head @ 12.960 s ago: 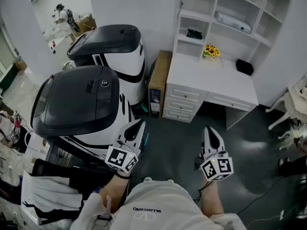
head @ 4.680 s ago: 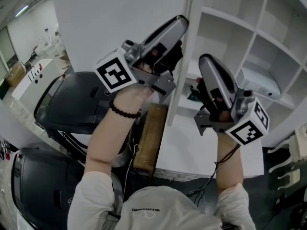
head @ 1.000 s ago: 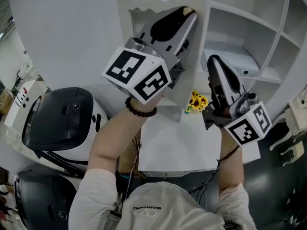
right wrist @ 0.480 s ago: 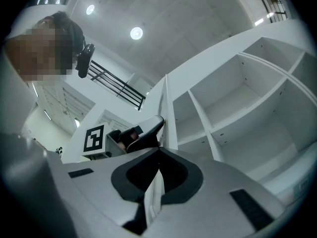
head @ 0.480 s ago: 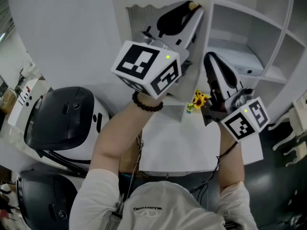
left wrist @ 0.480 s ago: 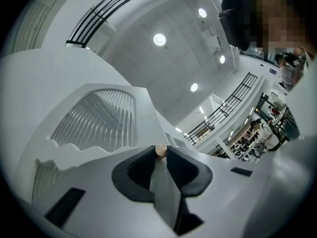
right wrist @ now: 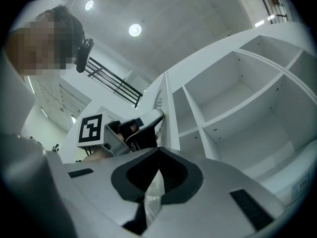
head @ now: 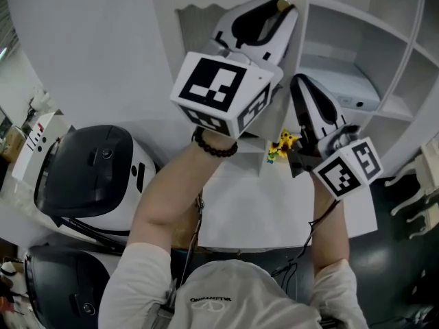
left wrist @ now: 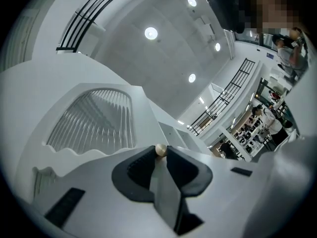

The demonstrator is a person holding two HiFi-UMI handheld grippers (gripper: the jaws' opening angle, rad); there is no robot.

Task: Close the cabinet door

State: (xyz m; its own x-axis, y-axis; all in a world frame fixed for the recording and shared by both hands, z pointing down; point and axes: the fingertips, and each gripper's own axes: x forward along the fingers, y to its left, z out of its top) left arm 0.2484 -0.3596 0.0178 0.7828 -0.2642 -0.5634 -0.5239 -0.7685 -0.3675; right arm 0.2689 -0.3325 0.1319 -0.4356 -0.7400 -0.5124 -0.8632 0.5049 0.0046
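The white cabinet door [head: 199,26] has a ribbed glass pane [left wrist: 94,120] and stands partly open in front of the white shelving unit [head: 363,40]. Its small brass knob [left wrist: 160,149] sits at the door's free edge. My left gripper [head: 280,7] is raised and shut on that knob [head: 278,5]; in the left gripper view the jaws [left wrist: 160,151] pinch it at their tips. My right gripper [head: 296,82] is held just right of the door edge, pointing up at the shelves, shut and holding nothing [right wrist: 159,152]. The left gripper [right wrist: 133,128] also shows in the right gripper view.
Open shelf compartments [right wrist: 237,98] rise behind the door. A white box [head: 346,88] lies on one shelf, and yellow flowers [head: 282,144] stand on the white desk top [head: 247,204] below. Two black-and-white machines [head: 82,170] stand at the left.
My left gripper has moved right with the knob in it and rolled, bringing the door nearer the shelves. My right gripper has shifted a little left and down.
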